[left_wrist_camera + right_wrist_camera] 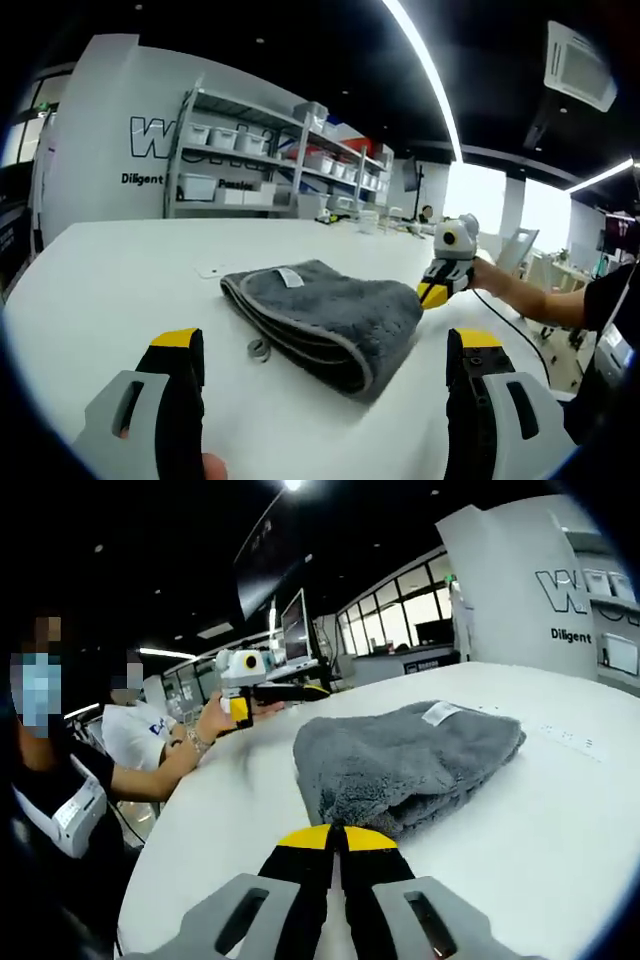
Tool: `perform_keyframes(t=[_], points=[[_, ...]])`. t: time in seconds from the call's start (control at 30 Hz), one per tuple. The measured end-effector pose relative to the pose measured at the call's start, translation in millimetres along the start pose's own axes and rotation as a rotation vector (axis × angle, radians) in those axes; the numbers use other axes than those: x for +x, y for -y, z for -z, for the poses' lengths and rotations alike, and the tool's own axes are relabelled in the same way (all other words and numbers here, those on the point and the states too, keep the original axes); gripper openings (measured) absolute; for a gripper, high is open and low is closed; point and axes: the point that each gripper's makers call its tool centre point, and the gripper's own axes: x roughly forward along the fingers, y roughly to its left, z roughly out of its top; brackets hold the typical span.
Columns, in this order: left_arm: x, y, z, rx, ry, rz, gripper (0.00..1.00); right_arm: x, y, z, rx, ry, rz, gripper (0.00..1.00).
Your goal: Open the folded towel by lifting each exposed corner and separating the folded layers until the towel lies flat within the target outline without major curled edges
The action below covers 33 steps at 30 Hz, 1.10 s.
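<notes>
A folded grey towel [330, 315] with a white label [290, 277] lies on the white table [110, 290]. My left gripper [325, 350] is open, its jaws set wide apart just short of the towel's stacked fold. My right gripper [433, 292] reaches in from the right, yellow tip against the towel's right corner. In the right gripper view the towel [400, 760] lies just beyond my right gripper [335, 838], which is shut, and no cloth is visible between the jaws. The left gripper [262, 693], held in a hand, is at the upper left of that view.
A small grey ring [258, 348] lies on the table beside the towel. A white mark [210, 270] sits farther back. Shelves with bins [260, 150] stand behind the table. The table's rounded edge [170, 850] and a seated person [60, 780] are to the left.
</notes>
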Motion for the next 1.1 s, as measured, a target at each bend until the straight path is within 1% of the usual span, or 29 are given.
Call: perform_keyframes(t=[0.13,0.27,0.33,0.43,0.57,0.67,0.73,0.8,0.9,1.03,1.07,1.1], points=[[0.5,-2.0,0.4,0.003,-0.007,-0.001,1.00,3.9,-1.7,12.0,-0.020,-0.029,0.005,0.00],[1.4,-2.5,2.6,0.003,-0.019,0.001,1.00,3.2,0.4,14.9,-0.011,-0.040,0.014,0.00],[2.4,-2.9,6.1,0.005,-0.038,0.003,1.00,3.3,0.5,14.7,-0.006,-0.035,0.016,0.00],[4.1,0.8,10.9,0.023,-0.060,0.006,1.00,5.7,-3.0,19.4,-0.005,-0.046,0.020,0.00],[5.7,6.5,15.6,0.041,-0.083,0.019,1.00,2.9,-3.2,16.2,-0.019,-0.038,0.030,0.00],[7.5,9.3,18.8,0.035,-0.098,0.035,1.00,-1.2,-4.6,9.9,-0.031,-0.019,0.047,0.03],[8.3,12.6,22.0,0.042,-0.111,0.042,1.00,-4.3,-4.3,6.0,-0.045,-0.009,0.071,0.10],[8.5,14.3,23.3,0.051,-0.118,0.044,1.00,-8.3,-3.1,0.9,-0.049,0.000,0.096,0.20],[8.3,14.9,23.2,0.054,-0.122,0.049,1.00,-13.2,-3.8,-5.5,-0.066,0.016,0.127,0.28],[7.6,13.7,22.0,0.055,-0.120,0.047,1.00,-16.2,-6.8,-6.7,-0.046,0.013,0.129,0.42],[7.0,13.5,22.2,0.056,-0.120,0.044,1.00,-16.8,-6.6,-7.6,-0.037,0.019,0.136,0.46],[6.5,14.2,22.4,0.057,-0.119,0.043,1.00,-17.3,-6.1,-7.7,-0.033,0.020,0.141,0.53]])
